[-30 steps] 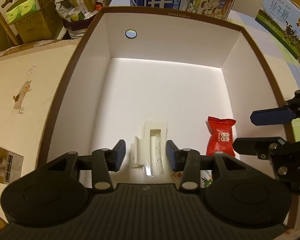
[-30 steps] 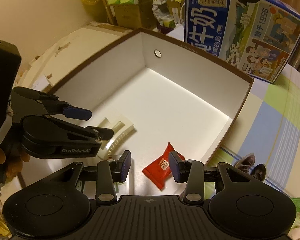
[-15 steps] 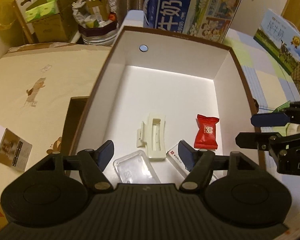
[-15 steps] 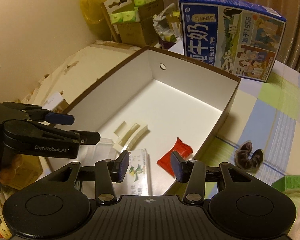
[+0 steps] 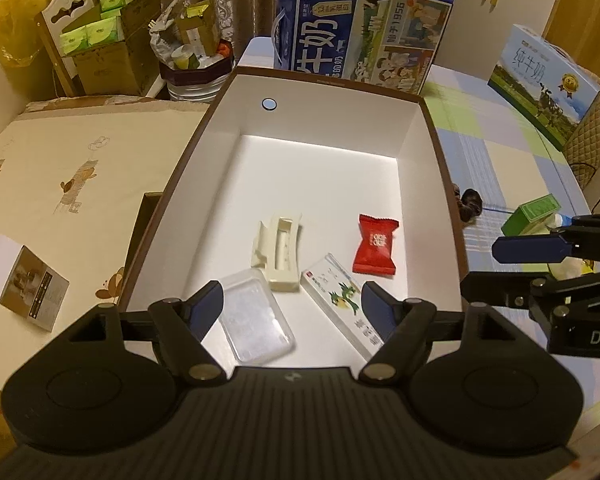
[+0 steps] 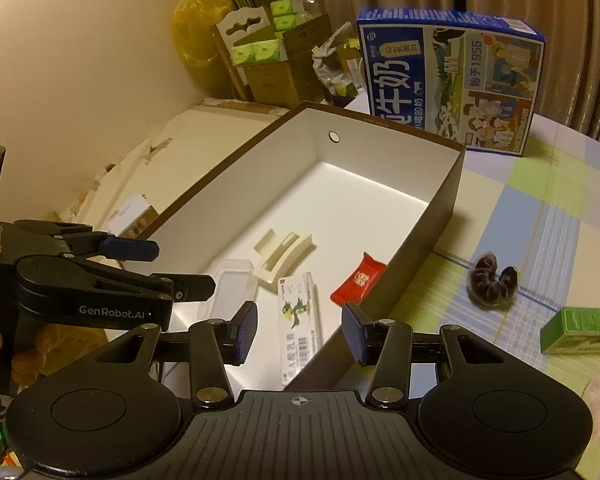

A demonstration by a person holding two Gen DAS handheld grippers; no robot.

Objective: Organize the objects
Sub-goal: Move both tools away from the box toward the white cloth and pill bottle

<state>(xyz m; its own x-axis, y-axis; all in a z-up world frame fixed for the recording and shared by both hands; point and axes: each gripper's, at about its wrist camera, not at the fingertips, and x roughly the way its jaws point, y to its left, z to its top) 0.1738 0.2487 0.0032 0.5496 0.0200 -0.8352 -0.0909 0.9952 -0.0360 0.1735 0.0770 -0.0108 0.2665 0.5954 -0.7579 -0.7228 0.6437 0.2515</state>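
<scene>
The cream clip (image 5: pixel 278 254) lay lengthwise along the box (image 5: pixel 444 184), whose far half stood bare. The left gripper (image 5: pixel 292 306) was opening, empty; the right gripper (image 6: pixel 300 330) gaped, grasping nothing.

Box (image 5: pixel 434 148) far half open; milk carton (image 5: pixel 360 32) behind.

Left gripper (image 5: pixel 292 306) opening, empty, above box (image 5: pixel 440 152).

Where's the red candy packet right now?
The red candy packet lies flat on the floor of the white-lined box, near its right wall in the left wrist view, just beyond the long ointment carton.
</scene>
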